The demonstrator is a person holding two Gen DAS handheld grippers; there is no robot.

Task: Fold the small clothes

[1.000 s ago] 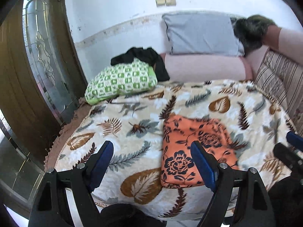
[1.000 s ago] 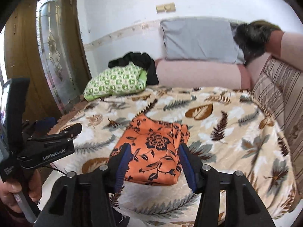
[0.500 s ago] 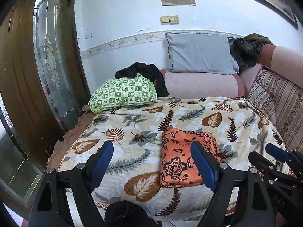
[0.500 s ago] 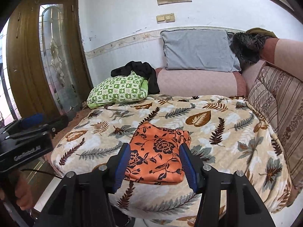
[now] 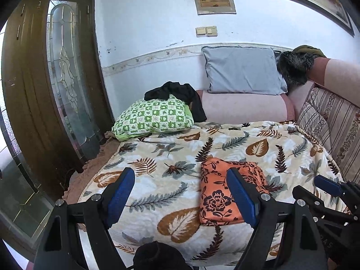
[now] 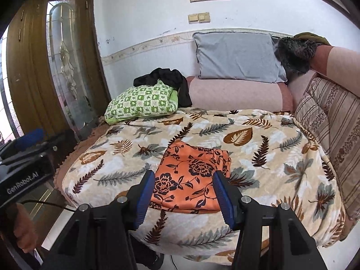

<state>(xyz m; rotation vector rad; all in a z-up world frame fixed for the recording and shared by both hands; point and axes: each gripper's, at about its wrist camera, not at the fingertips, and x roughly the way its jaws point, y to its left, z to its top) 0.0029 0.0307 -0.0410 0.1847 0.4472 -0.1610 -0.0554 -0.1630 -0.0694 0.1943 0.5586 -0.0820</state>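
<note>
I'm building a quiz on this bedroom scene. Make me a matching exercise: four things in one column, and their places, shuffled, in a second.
Things:
1. orange floral cloth
2. green checked pillow
3. grey pillow
4. black garment

Places:
A. leaning against the wall atop the pink bolster
B. folded on the leaf blanket, near its front edge
C. at the blanket's far left corner
D. draped behind the green checked pillow

Pairs: 1-B, 2-C, 3-A, 4-D

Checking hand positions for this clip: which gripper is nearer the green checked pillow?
Left. The left gripper sits on the green checked pillow's side; the right gripper is farther across, facing the folded orange cloth.
</note>
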